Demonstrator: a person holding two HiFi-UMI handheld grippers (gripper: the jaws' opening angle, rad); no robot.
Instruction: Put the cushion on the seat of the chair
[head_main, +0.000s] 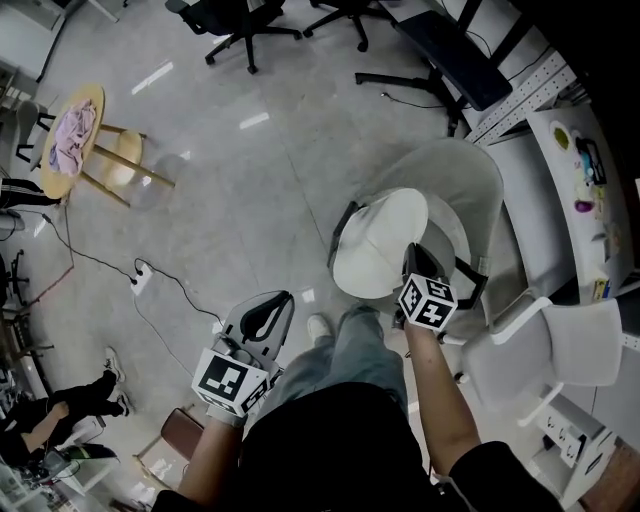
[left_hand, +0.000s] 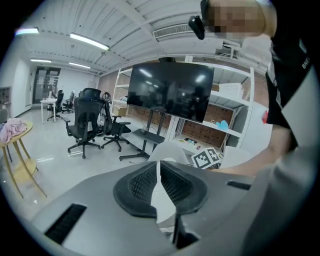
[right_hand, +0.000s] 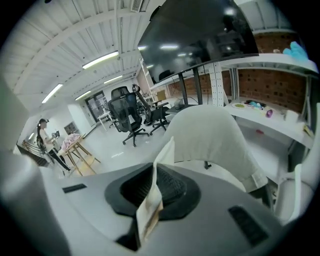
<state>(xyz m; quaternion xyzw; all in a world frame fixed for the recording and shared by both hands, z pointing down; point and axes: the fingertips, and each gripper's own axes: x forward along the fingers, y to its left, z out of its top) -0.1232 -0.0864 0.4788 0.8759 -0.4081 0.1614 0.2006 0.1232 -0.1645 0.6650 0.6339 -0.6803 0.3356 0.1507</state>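
Observation:
A round white cushion (head_main: 378, 245) hangs tilted over the front of a light grey shell chair (head_main: 462, 172). It covers much of the seat (head_main: 447, 236). My right gripper (head_main: 412, 256) is shut on the cushion's near edge, which shows as a cream strip (right_hand: 149, 210) pinched between the pads of the right gripper (right_hand: 154, 175). The chair's back (right_hand: 212, 135) rises just beyond. My left gripper (head_main: 283, 300) is lower left, apart from the cushion, over the floor. In the left gripper view its pads (left_hand: 137, 187) stand almost together with only a slit and nothing gripped.
A white chair (head_main: 572, 358) stands close at the right, beside a long white table (head_main: 585, 190) with small items. On the floor at left lie a cable and power strip (head_main: 140, 276). Farther off stand a round wooden stool with pink cloth (head_main: 70, 140), black office chairs (head_main: 240, 25) and a black stand (head_main: 455, 55).

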